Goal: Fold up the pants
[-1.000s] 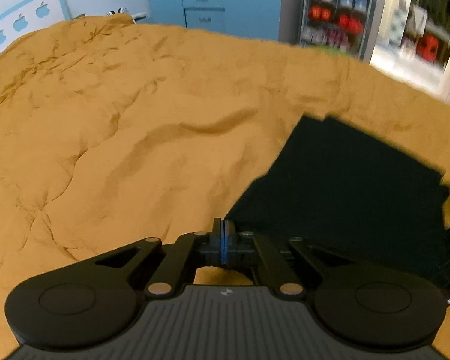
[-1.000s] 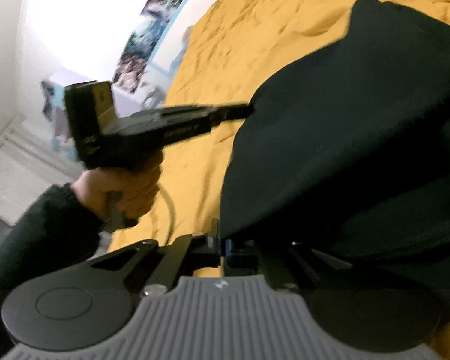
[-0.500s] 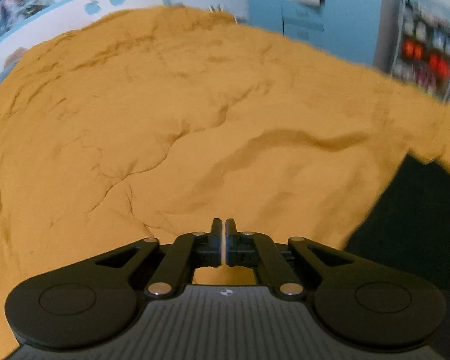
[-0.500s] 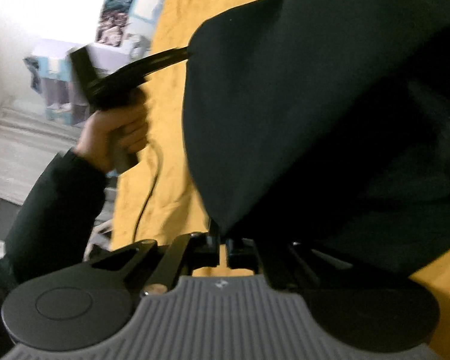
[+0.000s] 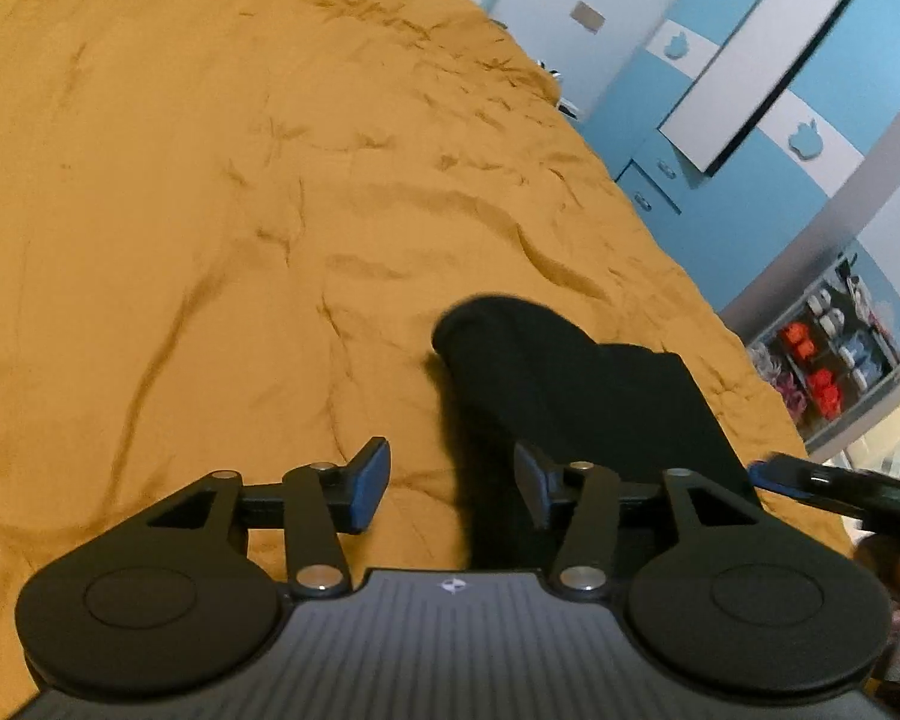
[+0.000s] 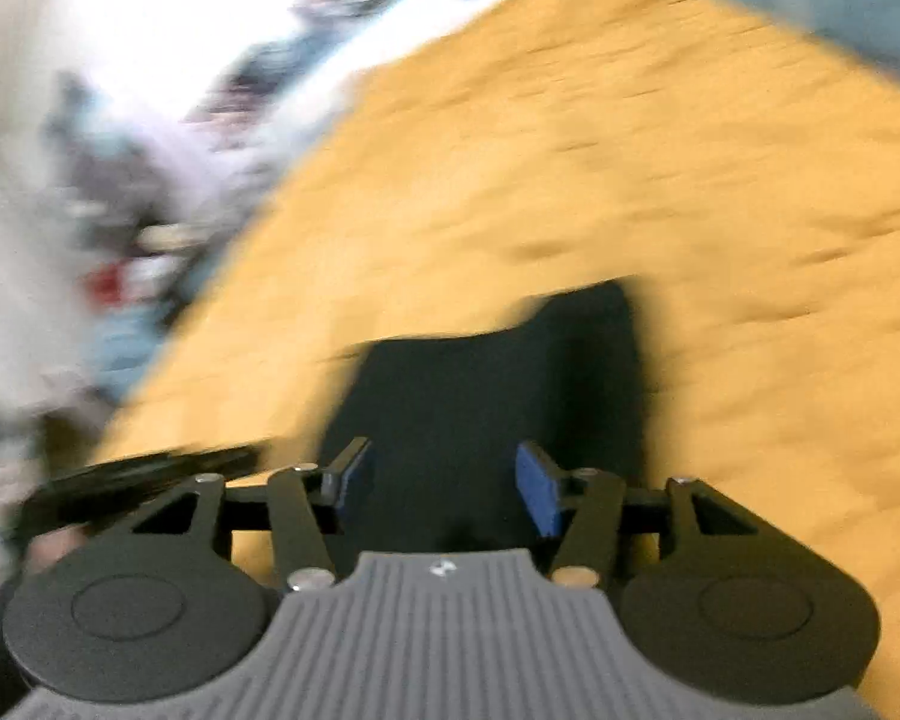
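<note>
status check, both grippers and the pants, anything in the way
Left gripper open, empty. Right gripper open, empty, view blurred. Black pants lying folded on the orange bedspread, released. Nothing in the way.

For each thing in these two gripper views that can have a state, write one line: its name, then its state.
Left gripper: open, fingers empty.
Right gripper: open, fingers empty.
Black pants: folded into a compact stack, lying released on the bedspread.
Orange bedspread: spread over the bed, wrinkled.
Blue cabinet: drawers closed.
</note>
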